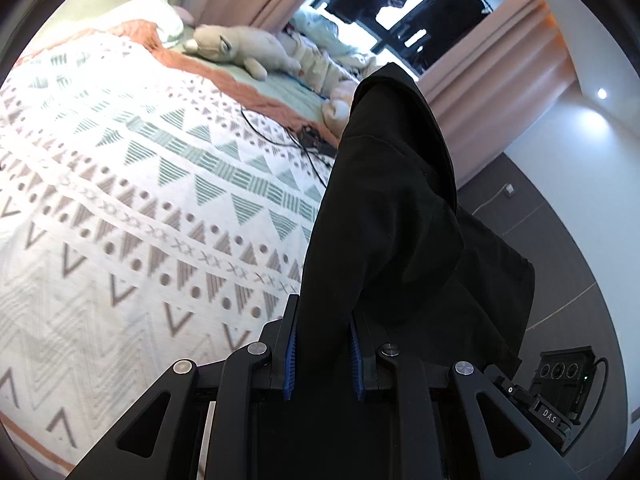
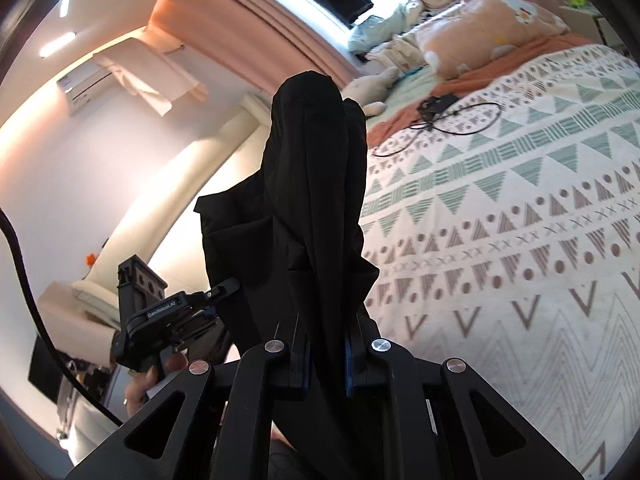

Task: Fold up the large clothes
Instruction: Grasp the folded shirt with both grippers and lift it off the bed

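Up off the bed (image 1: 120,208), the garment (image 1: 392,208) hangs bunched between both tools, a black mass with no flat edge showing. The left gripper (image 1: 322,354) is closed on a thick fold of it, blue pads (image 1: 290,364) pressed into the cloth on either side. The right gripper (image 2: 326,354) likewise clamps a gathered fold, its jaws narrow with cloth filling the gap. In the right view the garment (image 2: 312,200) rises in a tall ridge ahead of the fingers, a loose flap sticking out on its left side, and the left gripper (image 2: 216,294) shows just beside that flap, held by a hand (image 2: 148,380).

Below and to the side, the patterned cover lies broad and mostly bare, giving wide room near the tools. Farther up the bed a black cable (image 2: 452,120) loops over the cover, running to a small dark device (image 2: 434,106). Beyond it, near the head, lie a grey plush (image 1: 240,46), an orange plush (image 2: 488,32), and a heap of pale bedding (image 2: 384,24). Pink curtains (image 2: 248,12) frame a window (image 1: 400,12) behind. In the left view the bed's edge meets dark floor (image 1: 560,240) to the right of the cloth.
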Available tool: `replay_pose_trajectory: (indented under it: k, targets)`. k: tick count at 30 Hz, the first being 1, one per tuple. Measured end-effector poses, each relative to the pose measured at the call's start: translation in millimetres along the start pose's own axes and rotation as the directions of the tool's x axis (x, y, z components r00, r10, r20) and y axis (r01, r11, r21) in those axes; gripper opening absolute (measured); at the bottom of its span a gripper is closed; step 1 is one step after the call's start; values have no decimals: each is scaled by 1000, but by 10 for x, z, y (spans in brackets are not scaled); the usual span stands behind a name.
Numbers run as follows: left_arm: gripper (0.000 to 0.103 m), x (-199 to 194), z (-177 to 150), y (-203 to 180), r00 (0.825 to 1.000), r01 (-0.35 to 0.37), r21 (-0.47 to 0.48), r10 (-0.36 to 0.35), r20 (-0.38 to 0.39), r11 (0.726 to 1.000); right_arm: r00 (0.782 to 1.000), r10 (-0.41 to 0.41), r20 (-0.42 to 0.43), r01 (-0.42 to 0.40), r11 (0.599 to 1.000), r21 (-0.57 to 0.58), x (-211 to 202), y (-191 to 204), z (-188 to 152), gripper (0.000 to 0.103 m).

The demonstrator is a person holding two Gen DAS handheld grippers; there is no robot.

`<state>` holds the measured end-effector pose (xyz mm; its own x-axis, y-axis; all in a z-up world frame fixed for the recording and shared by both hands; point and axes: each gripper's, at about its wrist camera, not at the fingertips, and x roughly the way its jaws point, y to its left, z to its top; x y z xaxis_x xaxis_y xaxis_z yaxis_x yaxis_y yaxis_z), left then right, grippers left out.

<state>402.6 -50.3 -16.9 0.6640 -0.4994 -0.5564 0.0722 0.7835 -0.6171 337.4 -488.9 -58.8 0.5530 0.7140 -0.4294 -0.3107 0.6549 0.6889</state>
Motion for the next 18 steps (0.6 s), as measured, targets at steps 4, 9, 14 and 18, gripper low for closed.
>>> replay_pose_trajectory:
  k: [4,9,14,18]
  targets:
    - [22,-370,113,175,999,-16,-5,16,46,1000,999,40,-15,-41,999,-31,170,278,-19,13]
    - [22,-805,240,448,994,-43,-15,44,97,999,995,79,-52,-83,994,-73,476,682,-58,13]
    - [22,-1221,360,725,986,-73,-36,77,145,997,990,112,-88,-122,986,-114,803,1108,-99,13]
    - [22,-1476,440,961,979,-89,-52,97,178,995,984,132,-122,-149,979,-140,1062,1434,-157,13]
